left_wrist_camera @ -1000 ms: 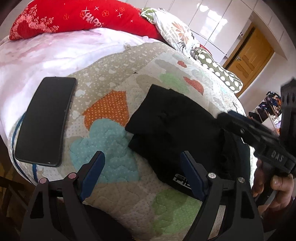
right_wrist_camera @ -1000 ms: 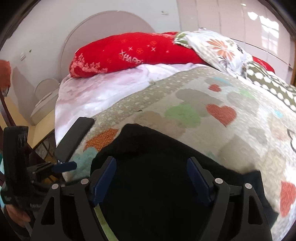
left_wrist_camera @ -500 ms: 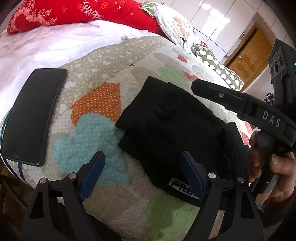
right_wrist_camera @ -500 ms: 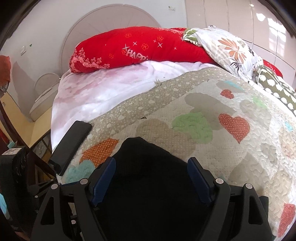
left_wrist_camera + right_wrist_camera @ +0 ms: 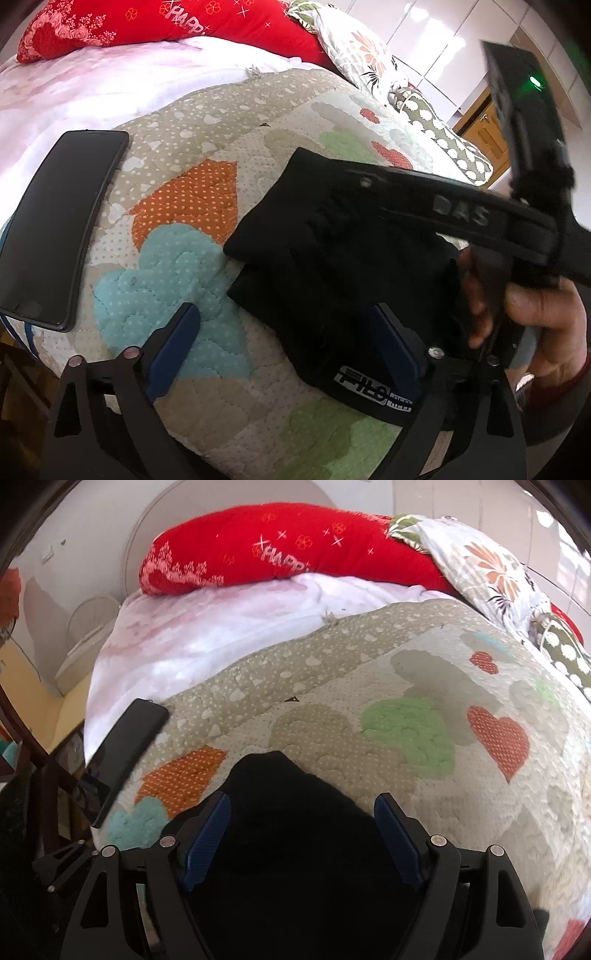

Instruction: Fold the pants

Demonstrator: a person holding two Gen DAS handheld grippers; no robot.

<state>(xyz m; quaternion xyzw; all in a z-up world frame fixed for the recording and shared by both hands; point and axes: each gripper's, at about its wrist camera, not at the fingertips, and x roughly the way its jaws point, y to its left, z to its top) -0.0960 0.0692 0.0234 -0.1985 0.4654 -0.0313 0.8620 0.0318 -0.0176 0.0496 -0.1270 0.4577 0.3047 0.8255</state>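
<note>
Pants [image 5: 332, 266], black and folded into a compact stack, lie on the patchwork quilt [image 5: 192, 206] near its front edge, a white logo patch [image 5: 373, 389] showing on the nearest lower layer. We see our left gripper [image 5: 291, 347] hovering low over the quilt with its blue-padded jaws spread wide, holding nothing; its right finger [image 5: 395, 350] sits over the near edge of the pants, though we cannot tell whether it touches the cloth. Its left finger [image 5: 171, 350] is over the pale blue patch of quilt. Our right gripper [image 5: 303, 834] is likewise spread wide and empty, the dark fabric [image 5: 291, 849] filling the space between its fingers with a corner pointing away towards the far side. From the left wrist view, that same tool crosses over the right part of the pants as a blurred black bar, gripped by our right hand [image 5: 532, 321]. A black phone [image 5: 59, 225] lies screen-up at the left edge of the quilt, well apart from the pants. At the far end of the bed a long red pillow [image 5: 288, 557] rests against a floral pillow [image 5: 480, 565] to its right.
</note>
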